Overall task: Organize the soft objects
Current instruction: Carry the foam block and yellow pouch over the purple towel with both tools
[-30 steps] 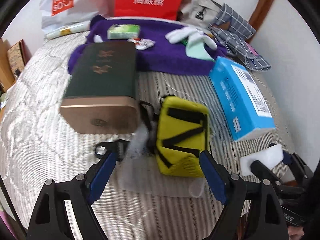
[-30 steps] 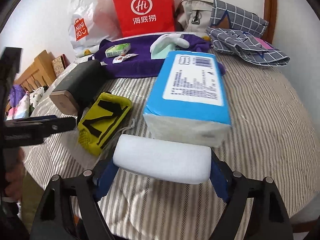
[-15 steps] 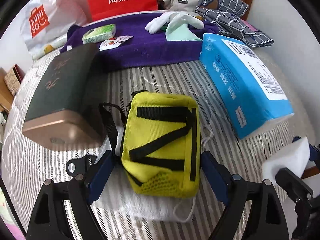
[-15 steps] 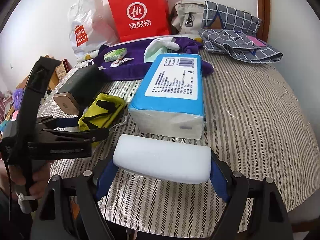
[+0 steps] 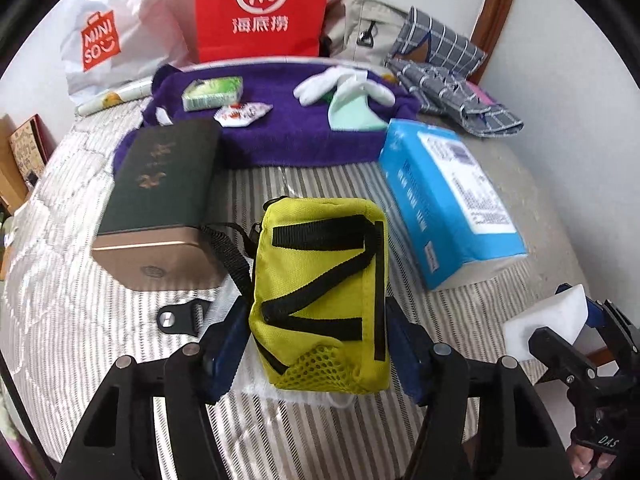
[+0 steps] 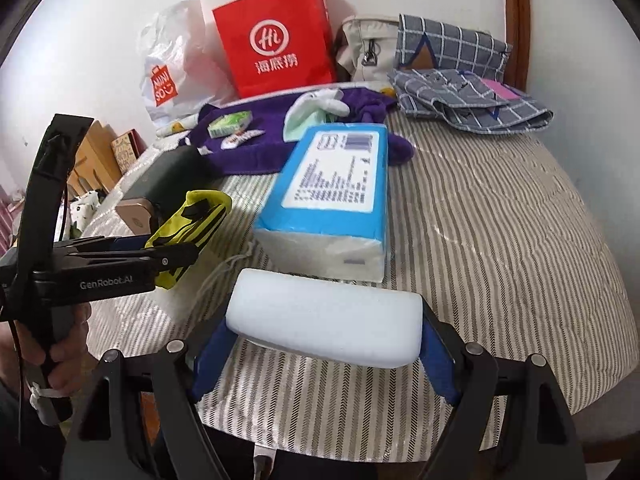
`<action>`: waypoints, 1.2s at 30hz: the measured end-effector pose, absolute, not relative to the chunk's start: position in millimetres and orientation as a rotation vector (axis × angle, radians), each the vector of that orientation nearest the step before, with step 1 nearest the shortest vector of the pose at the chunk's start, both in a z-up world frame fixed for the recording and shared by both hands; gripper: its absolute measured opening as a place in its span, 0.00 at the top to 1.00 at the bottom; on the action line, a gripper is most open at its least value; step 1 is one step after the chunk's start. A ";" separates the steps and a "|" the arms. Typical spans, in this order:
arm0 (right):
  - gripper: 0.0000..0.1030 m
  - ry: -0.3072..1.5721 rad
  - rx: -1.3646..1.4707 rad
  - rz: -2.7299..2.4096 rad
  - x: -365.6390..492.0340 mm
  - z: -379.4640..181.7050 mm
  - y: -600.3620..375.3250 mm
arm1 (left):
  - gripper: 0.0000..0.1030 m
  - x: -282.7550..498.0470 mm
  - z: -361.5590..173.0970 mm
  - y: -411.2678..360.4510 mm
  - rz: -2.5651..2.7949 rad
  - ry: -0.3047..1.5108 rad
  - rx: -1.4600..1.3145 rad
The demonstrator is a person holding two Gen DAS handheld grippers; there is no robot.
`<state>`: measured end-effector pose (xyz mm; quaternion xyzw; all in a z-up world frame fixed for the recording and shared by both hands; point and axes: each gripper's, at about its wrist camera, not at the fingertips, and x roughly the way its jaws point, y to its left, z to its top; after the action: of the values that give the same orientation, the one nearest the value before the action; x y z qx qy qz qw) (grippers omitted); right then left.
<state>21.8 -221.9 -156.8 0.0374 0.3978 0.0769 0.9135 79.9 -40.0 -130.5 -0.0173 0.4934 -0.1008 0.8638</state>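
Left gripper (image 5: 316, 344): my jaws have just been closing and now clamp the yellow pouch (image 5: 324, 296) by its sides, pads pressed in. The right wrist view shows the pouch up off the striped bed (image 6: 500, 240), tilted; the left view alone can't tell me that.

Right gripper (image 6: 324, 344): jaws clamped on the white sponge block (image 6: 324, 320), held wide across its ends, above the bed's near edge.

Left view only: a white face mask (image 5: 320, 396) under the pouch, a black strap buckle (image 5: 176, 318) lying on the bed beside the dark green box (image 5: 160, 200), and gold lettering on that box's lid. In the right view the box is mostly hidden behind my left gripper.

Right view only: the label face of the blue tissue pack (image 6: 336, 184) square-on, and my left hand (image 6: 52, 344) on the handle.

Both views: purple towel (image 5: 300, 136) at the bed's far edge, socks and small packets on it, red paper bag (image 5: 260, 8) behind.
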 end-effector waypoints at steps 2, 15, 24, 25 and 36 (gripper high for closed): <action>0.21 0.805 0.076 0.173 19.4 -148.5 -221.4 | 0.39 76.9 -123.5 -35.9 -0.210 1.022 -0.050; 0.21 0.708 0.046 0.221 47.9 -87.1 -215.1 | 0.39 96.4 -72.4 -1.4 -0.141 0.942 -0.098; 0.21 0.714 0.042 0.230 97.8 -62.3 -215.0 | 0.39 130.9 -52.4 16.9 -0.123 0.917 -0.125; 0.21 0.715 0.044 0.228 104.6 -59.7 -215.1 | 0.39 135.1 -51.0 18.1 -0.120 0.914 -0.124; 0.21 0.692 0.036 0.206 176.2 -41.3 -208.7 | 0.39 196.6 -53.4 31.6 -0.088 0.942 -0.092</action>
<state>176.2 -208.7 -41.3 0.0177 0.3384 0.1006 0.9355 196.6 31.6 -53.4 -0.0442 0.4535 -0.0422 0.8892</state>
